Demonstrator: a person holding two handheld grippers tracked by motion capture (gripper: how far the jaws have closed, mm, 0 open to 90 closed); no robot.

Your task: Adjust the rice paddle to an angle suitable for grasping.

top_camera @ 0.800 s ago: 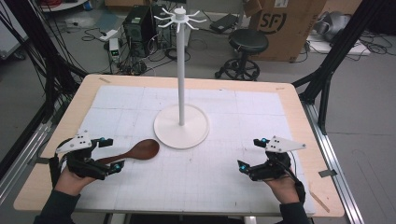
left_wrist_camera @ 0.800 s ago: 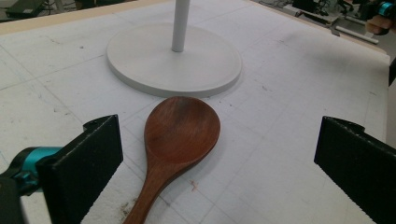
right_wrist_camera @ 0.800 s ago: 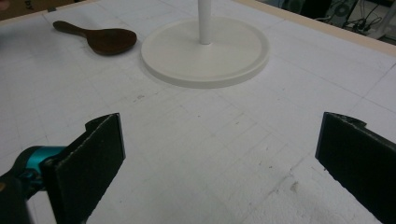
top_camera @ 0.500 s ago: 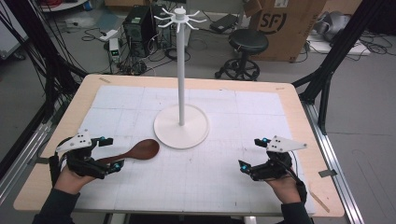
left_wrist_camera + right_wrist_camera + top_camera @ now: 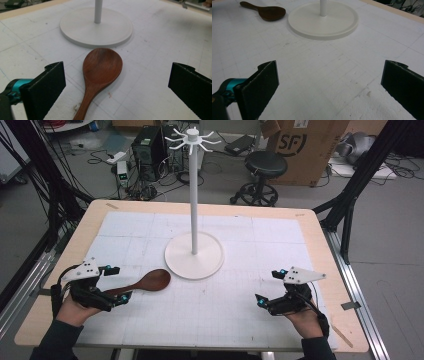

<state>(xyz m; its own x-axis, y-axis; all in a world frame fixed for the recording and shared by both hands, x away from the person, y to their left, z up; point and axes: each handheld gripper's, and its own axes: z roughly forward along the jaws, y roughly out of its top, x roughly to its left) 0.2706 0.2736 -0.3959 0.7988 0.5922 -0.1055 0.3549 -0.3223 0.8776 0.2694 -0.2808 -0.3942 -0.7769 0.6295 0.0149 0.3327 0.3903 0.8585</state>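
Note:
A dark brown wooden spoon (image 5: 150, 281) lies flat on the white mat, its bowl pointing toward the round base of a white stand (image 5: 194, 256). My left gripper (image 5: 117, 283) sits low at the front left, open wide. The spoon's handle runs between its jaws without touching them. In the left gripper view the spoon (image 5: 101, 67) is centred between the two black pads (image 5: 50, 85), with the stand base (image 5: 96, 26) just beyond. My right gripper (image 5: 269, 286) rests at the front right, open, with nothing between its jaws (image 5: 329, 77). From the right gripper view the spoon (image 5: 268, 11) lies far off.
The stand's tall pole (image 5: 193, 190) carries a ring of hooks at its top. The white gridded mat (image 5: 240, 320) covers most of the wooden table (image 5: 320, 235). Behind the table are a stool (image 5: 265, 167), a cardboard box (image 5: 305, 145) and cables on the floor.

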